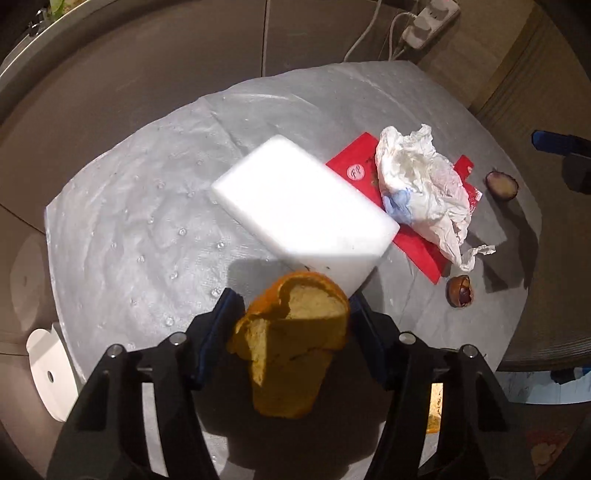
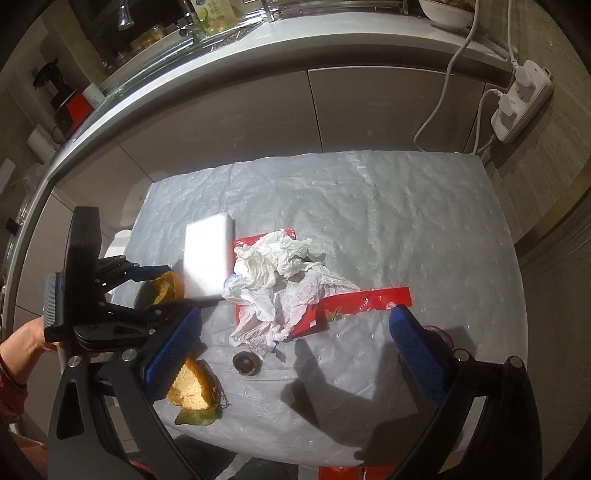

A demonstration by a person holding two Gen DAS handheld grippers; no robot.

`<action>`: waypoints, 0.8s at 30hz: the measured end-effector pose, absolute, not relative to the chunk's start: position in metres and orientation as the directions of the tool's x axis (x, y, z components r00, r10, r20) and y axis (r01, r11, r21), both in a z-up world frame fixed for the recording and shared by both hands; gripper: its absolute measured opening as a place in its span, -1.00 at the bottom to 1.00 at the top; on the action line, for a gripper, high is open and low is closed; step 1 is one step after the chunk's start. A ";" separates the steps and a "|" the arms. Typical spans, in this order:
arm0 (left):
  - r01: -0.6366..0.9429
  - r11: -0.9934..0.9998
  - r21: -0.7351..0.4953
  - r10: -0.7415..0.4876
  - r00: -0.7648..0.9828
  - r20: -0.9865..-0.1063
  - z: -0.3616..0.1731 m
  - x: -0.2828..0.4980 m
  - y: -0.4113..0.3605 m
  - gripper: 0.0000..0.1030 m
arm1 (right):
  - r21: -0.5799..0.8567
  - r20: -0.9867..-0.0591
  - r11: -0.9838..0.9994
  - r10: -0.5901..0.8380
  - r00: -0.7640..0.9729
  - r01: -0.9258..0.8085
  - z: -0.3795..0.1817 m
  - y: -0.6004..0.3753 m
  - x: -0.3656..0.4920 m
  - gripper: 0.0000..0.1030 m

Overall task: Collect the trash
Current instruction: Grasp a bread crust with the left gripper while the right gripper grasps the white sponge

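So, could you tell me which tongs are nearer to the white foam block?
Left. The left tongs, closed on an orange peel, sit right at the white foam block's near edge. The right tongs hang open further off, past the crumpled tissue.

Not much to read here tbh. The only thing I can half make out is a small round white sticker [image 1: 357, 172] on the red wrapper [image 1: 351, 162], with what looks like two curly letters, maybe "FP", not sure. From the right wrist there's another round white mark on the red wrapper strip [image 2: 369, 301], too small to read. The bottle [image 2: 214, 13] on the counter has a green-and-white label, but the print's blurred.
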State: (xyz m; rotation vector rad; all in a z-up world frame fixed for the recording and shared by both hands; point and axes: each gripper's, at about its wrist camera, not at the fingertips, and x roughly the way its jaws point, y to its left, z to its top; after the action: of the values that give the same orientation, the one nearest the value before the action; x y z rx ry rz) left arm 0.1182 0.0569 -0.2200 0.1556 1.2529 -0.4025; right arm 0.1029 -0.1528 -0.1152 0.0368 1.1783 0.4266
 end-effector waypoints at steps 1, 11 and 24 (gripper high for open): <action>0.385 0.917 -0.104 -0.214 0.255 -0.943 -0.219 0.119 0.055 -0.01 | 0.255 -0.884 0.917 0.350 0.309 -0.308 -0.116 -0.153 0.106 0.96; 0.357 0.913 -0.196 -0.302 0.270 -0.914 -0.180 0.105 0.082 -0.68 | 0.262 -0.870 0.830 0.424 0.252 -0.493 -0.121 -0.081 0.124 0.96; 0.160 0.973 -0.166 -0.217 0.399 -0.891 -0.115 0.027 0.186 -0.69 | 0.073 -0.951 0.842 0.220 0.217 -0.534 -0.185 0.032 0.152 0.94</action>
State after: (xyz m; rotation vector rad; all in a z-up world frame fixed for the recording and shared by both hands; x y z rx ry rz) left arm 0.0269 0.1861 -0.1148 -0.0568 1.1357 -0.2386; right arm 0.1516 0.0315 -0.1847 -0.2964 1.2487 0.5331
